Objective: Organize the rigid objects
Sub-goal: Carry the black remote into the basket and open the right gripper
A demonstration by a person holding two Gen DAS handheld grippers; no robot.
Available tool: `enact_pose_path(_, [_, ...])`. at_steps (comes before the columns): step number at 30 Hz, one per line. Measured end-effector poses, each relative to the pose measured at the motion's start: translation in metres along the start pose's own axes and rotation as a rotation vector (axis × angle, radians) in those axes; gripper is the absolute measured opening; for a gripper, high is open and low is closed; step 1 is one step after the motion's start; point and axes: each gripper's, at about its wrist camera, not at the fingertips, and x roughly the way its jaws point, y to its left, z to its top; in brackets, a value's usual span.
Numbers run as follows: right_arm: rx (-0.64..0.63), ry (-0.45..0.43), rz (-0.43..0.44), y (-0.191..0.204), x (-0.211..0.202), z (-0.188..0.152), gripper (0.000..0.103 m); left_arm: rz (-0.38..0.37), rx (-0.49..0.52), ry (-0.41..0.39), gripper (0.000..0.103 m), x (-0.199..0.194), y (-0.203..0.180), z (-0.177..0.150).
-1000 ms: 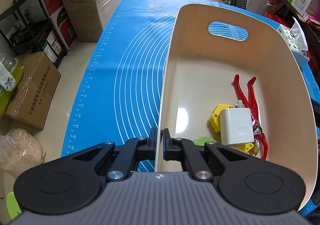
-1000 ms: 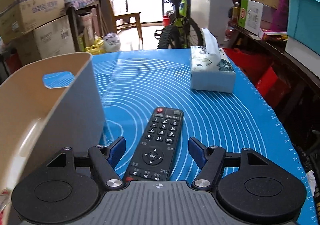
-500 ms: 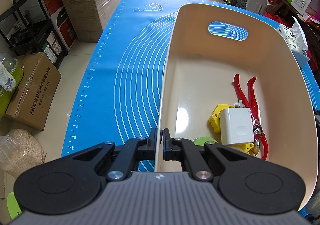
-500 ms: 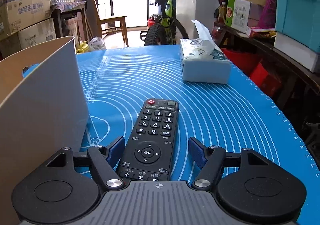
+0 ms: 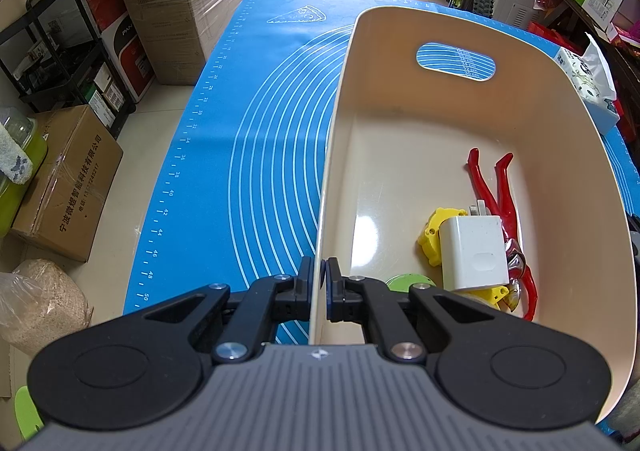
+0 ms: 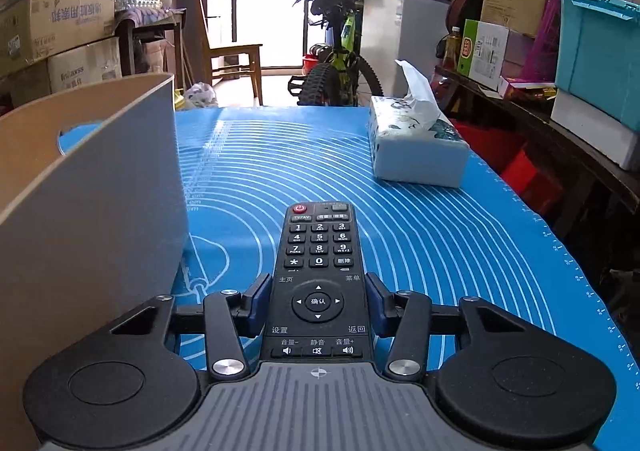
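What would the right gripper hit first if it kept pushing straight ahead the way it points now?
The right gripper has just been closing around the black remote, which lies along its line. It points down, so it would likely meet the blue mat just past the remote; depth is uncertain.

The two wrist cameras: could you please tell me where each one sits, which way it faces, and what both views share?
Left wrist: sits on the left gripper, looking steeply down at the beige plastic bin, jaws clamped on its near rim.
Right wrist: sits on the right gripper, looking shallowly forward along the black remote control, jaws just closing, pads at its sides.
Shared: bin, blue silicone mat, white tissue box.
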Motion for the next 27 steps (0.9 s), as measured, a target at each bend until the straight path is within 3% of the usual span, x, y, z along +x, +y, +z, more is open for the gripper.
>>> enact_pose_path(19, [0.051, -0.153, 0.082, -0.012, -0.065, 0.052, 0.054, 0.000, -0.001, 0.000, 0.007, 0.000, 0.000, 0.000])
enact_pose_path(27, [-0.022, -0.232, 0.166, 0.005, -0.105, 0.077, 0.054, -0.001, -0.002, 0.000, 0.007, 0.000, 0.000, 0.000])
